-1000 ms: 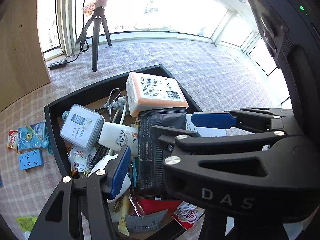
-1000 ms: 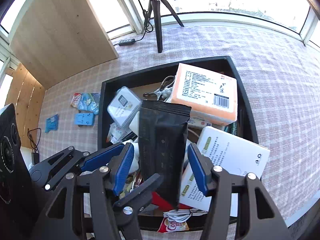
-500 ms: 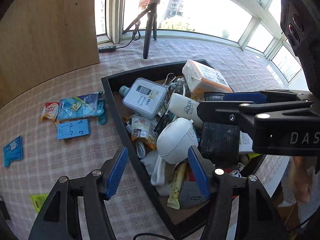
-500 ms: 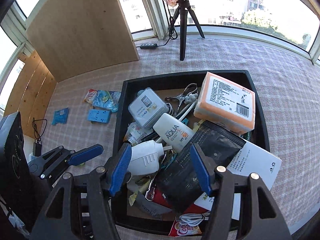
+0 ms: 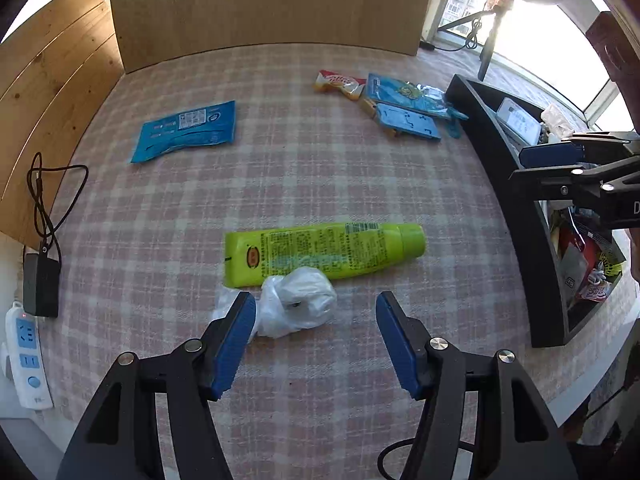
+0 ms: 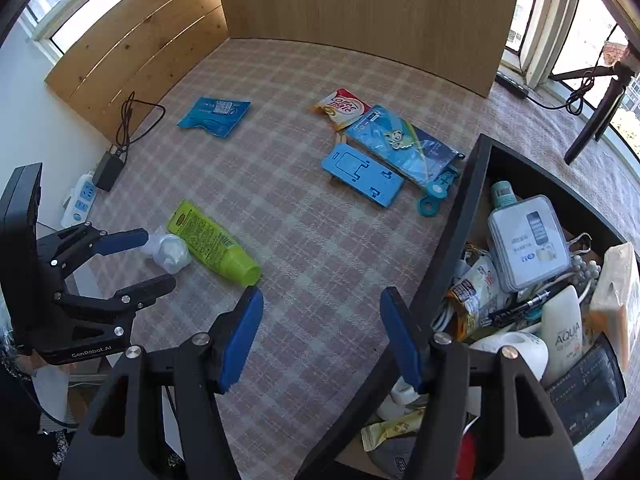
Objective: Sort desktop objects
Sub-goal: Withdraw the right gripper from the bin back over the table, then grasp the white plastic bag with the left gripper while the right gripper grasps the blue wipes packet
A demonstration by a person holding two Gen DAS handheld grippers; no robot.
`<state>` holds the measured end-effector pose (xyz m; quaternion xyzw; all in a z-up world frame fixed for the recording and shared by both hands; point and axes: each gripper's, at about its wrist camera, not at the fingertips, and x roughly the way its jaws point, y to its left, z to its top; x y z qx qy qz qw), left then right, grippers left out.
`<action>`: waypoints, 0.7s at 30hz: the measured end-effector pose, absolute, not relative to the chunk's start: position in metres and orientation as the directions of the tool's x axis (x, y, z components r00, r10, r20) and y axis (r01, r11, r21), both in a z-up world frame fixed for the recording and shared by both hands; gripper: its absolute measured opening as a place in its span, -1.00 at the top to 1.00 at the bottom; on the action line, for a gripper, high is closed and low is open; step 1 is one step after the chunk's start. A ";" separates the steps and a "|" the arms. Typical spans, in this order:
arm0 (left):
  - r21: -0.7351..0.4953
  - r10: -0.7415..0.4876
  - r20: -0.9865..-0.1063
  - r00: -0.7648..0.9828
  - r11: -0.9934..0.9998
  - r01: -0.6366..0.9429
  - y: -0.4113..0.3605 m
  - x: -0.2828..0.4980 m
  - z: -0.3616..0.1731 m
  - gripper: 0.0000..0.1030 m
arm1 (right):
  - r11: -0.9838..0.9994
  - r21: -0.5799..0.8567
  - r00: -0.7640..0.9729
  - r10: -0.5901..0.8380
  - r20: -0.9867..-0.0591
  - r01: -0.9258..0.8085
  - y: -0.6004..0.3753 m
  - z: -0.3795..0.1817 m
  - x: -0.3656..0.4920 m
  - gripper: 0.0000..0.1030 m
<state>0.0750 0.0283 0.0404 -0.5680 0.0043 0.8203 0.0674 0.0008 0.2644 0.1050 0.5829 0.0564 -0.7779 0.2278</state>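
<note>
Risk was judged to lie mainly with the crumpled white plastic bag, which lay touching the near side of the green tube: a closing grip could slip on the soft film or drag the tube along with it. The left gripper was held released, nothing between its blue pads, its jaws having just been opening; its left pad sat right beside the bag. The right gripper was likewise released and empty, its jaws also just opened, poised over the checked cloth beside the black tray, well apart from the tube. Compared with a second earlier, both views had been swung away from the crowded tray toward the tube, and the black pouch seen between the right jaws was gone from them.
</note>
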 end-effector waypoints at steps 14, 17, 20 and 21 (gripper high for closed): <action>0.072 0.027 -0.941 -0.338 -0.958 -0.276 0.019 0.078 0.017 -0.19 | -0.827 0.161 -0.172 -0.294 -0.940 0.538 0.148 0.088 -0.055 -0.19; 0.096 0.021 -0.941 -0.337 -0.940 -0.326 0.024 0.074 0.010 -0.19 | -0.792 0.115 -0.172 -0.268 -0.948 0.599 0.118 0.084 -0.075 -0.30; 0.114 0.017 -0.940 -0.341 -0.926 -0.361 0.027 0.069 0.005 -0.19 | -0.748 0.061 -0.183 -0.239 -0.954 0.661 0.090 0.078 -0.095 -0.32; 0.110 0.024 -0.942 -0.334 -0.920 -0.376 0.028 0.067 0.003 -0.19 | -0.730 0.040 -0.184 -0.225 -0.957 0.682 0.081 0.075 -0.101 -0.33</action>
